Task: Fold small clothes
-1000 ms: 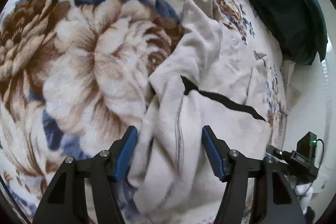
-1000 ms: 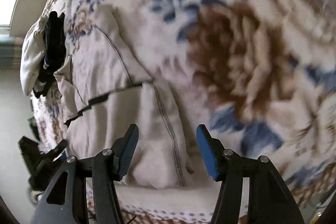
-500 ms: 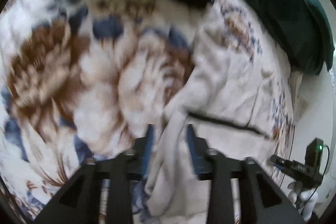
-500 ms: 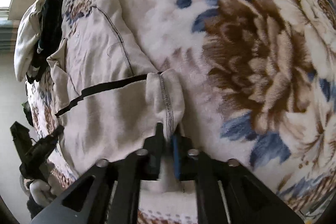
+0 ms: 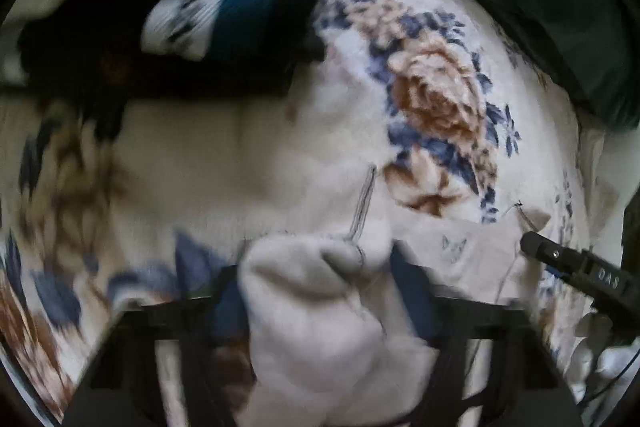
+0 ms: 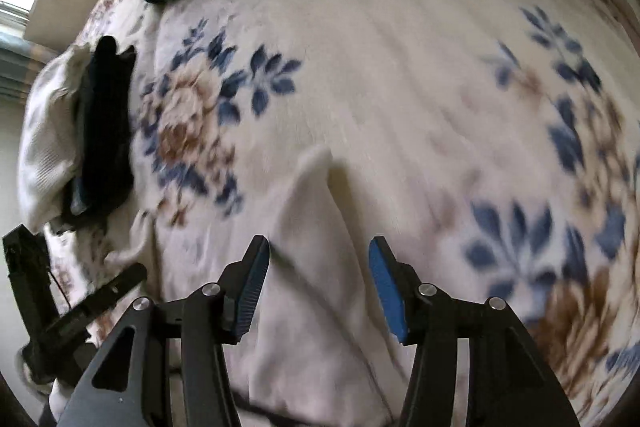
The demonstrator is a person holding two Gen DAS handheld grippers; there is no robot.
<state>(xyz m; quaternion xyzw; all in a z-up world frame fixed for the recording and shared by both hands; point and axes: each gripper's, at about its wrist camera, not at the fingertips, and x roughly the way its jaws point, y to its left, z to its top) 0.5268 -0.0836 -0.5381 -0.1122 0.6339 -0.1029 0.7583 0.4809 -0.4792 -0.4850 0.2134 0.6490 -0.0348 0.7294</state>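
On floral blanket (image 6: 400, 67), left claw (image 5: 316, 291) closing, gripping cream garment (image 5: 320, 327), right claw (image 6: 318, 279) opening over its edge.

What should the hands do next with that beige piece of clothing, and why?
Probably lay the fold down. The left gripper is closing with a bunched edge of the beige garment between its fingers, lifted over the floral blanket. The right gripper is opening, fingers clear of the cloth, so lower and release.

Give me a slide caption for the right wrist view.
Right gripper, jaws opening, straddles a cream garment on the floral blanket.
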